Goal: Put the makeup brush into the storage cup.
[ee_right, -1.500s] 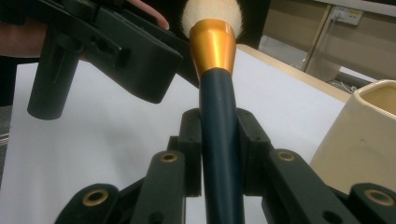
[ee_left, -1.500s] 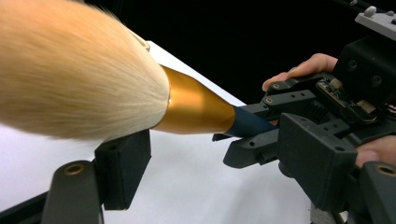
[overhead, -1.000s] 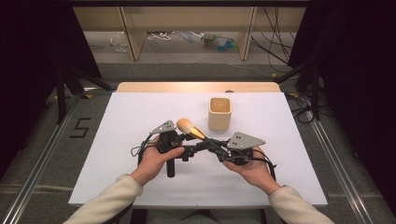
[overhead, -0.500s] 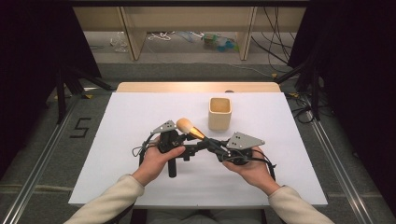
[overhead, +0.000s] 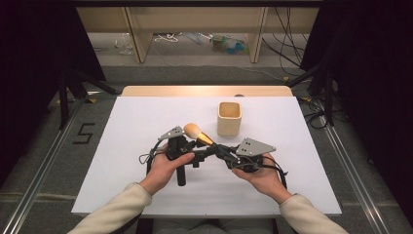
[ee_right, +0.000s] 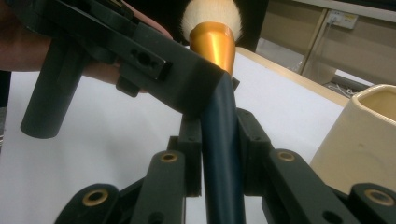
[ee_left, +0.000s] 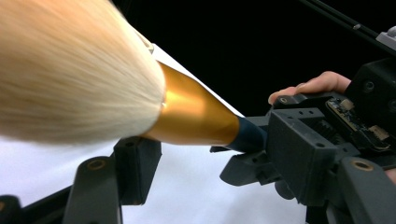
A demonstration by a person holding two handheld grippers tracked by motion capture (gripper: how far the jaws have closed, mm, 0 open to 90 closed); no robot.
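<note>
A makeup brush (overhead: 193,130) with cream bristles, a gold ferrule (ee_left: 196,116) and a dark blue handle (ee_right: 223,154) is held above the white table (overhead: 126,126). My right gripper (overhead: 217,149) (ee_right: 219,156) is shut on the handle, bristles pointing away to the left. My left gripper (overhead: 197,152) (ee_left: 212,156) comes in from the left. Its jaws have just been closing with the ferrule between them, and a gap still shows beside it. One left fingertip (ee_right: 187,88) lies across the handle by the ferrule.
A cream square cup (overhead: 229,118) (ee_right: 369,140) stands upright just behind and to the right of the brush. Both hands sit near the table's middle front. A wooden shelf unit (overhead: 195,29) with clutter lies beyond the far edge.
</note>
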